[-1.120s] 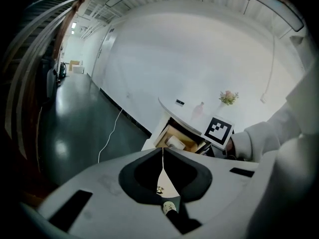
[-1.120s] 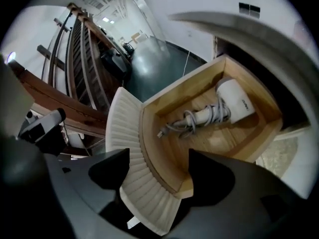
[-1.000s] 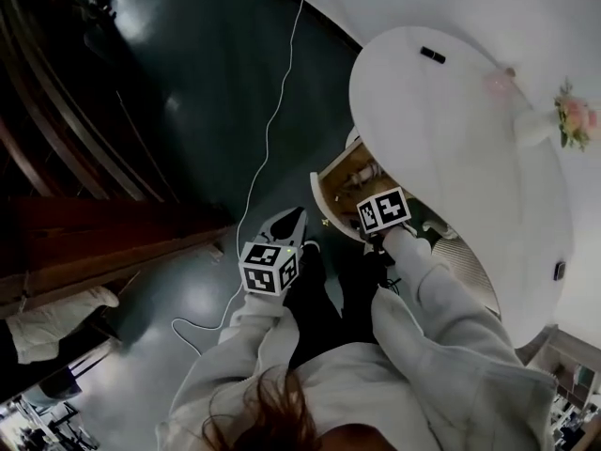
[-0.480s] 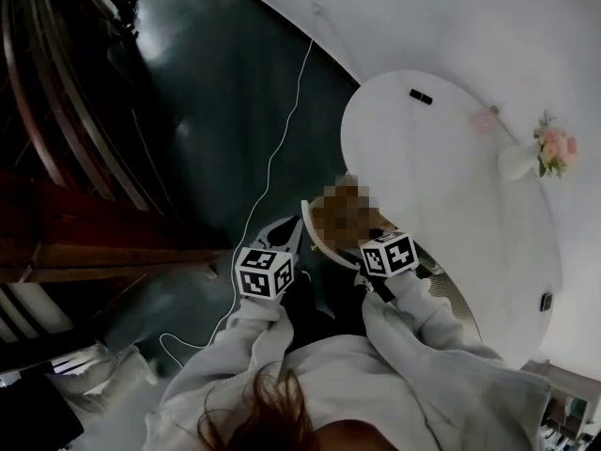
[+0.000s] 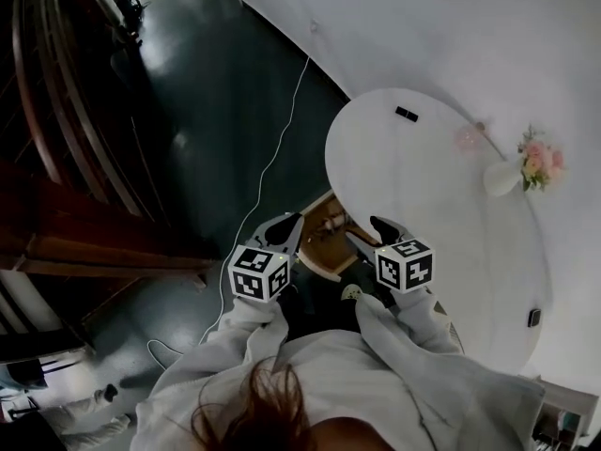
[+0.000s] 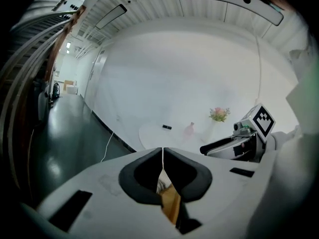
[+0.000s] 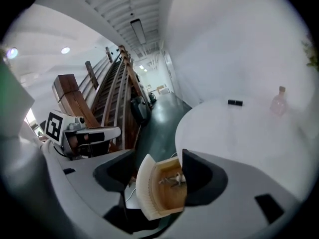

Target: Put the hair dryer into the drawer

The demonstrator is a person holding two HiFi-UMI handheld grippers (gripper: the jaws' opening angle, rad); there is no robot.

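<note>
The drawer stands pulled out from under the white oval table, showing its wooden inside. In the right gripper view its white curved front lies below my jaws, and a small pale thing rests inside; I cannot tell whether that is the hair dryer. My right gripper hangs above the drawer, open, its jaws closing with nothing between them. My left gripper is shut and empty, beside the drawer's left.
A vase of pink flowers, a pink bottle and a small black object stand on the table. A white cable trails over the dark floor. Dark wooden stairs rise at the left.
Both grippers have risen. The right one has drawn back from inside the drawer and now hangs above it. The left stays shut.
</note>
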